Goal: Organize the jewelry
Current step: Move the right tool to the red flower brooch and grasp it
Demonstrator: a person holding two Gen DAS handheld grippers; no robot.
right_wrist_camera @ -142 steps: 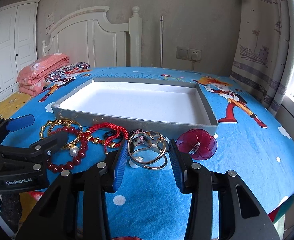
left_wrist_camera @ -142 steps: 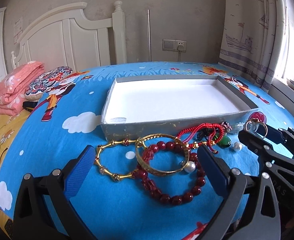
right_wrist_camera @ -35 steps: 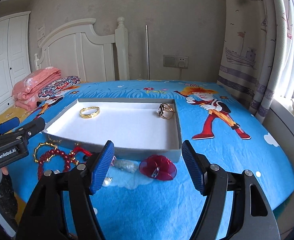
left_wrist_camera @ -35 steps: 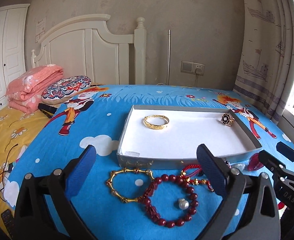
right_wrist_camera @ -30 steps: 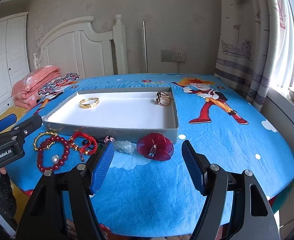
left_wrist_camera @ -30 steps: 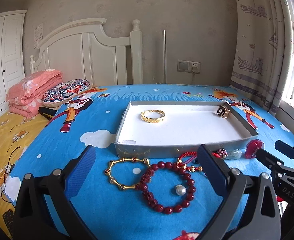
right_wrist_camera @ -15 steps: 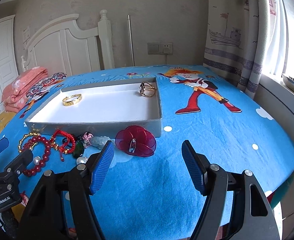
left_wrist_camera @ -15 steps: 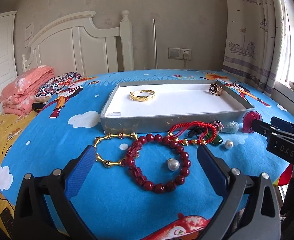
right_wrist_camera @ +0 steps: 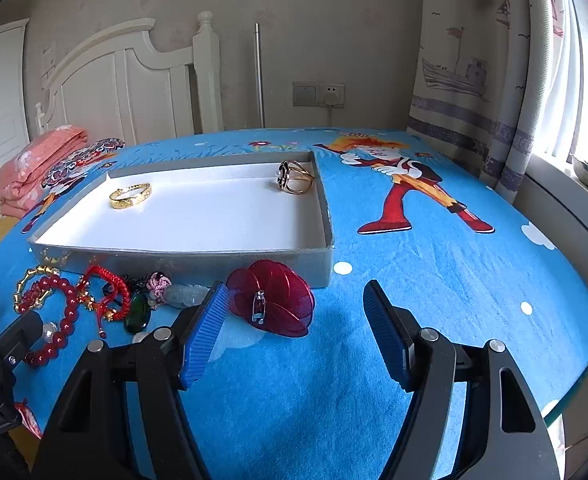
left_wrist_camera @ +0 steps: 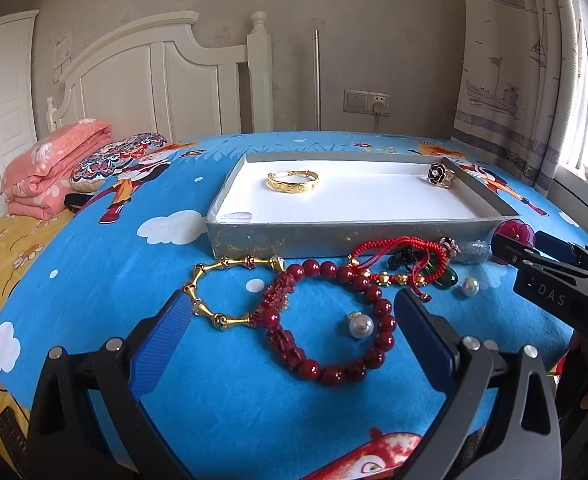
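- Tray (left_wrist_camera: 254,236) sits on the bed (left_wrist_camera: 106,280); inside it, a gold bangle (left_wrist_camera: 292,181) near the far left and a flower ring (left_wrist_camera: 439,174) at the far right corner. The rest of the tray floor is bare.
- Still outside, just in front of the tray's near wall: red bead bracelet (left_wrist_camera: 333,320), gold link bracelet (left_wrist_camera: 214,280) touching it, red cord bracelet (left_wrist_camera: 397,260), green pendant (left_wrist_camera: 447,278), two loose pearls (left_wrist_camera: 361,326), pale jade piece (right_wrist_camera: 186,294), red flower brooch (right_wrist_camera: 272,300).
- Judgement, step in hand: each gripper lining up its next pick. Left looks set for the bead bracelet; close on one side of the loop only, clear of the gold links and the pearl inside it, or they drag along.
- Judgement: right should take the brooch by a petal edge; it lies flat and thin.
- Left gripper (left_wrist_camera: 294,328): jaws spread wide, holding nothing, straddling the bead bracelet from above; contact with the bed cannot be told.
- Right gripper (right_wrist_camera: 294,332): jaws wide apart, empty; brooch lies just beside the left finger (right_wrist_camera: 202,336).
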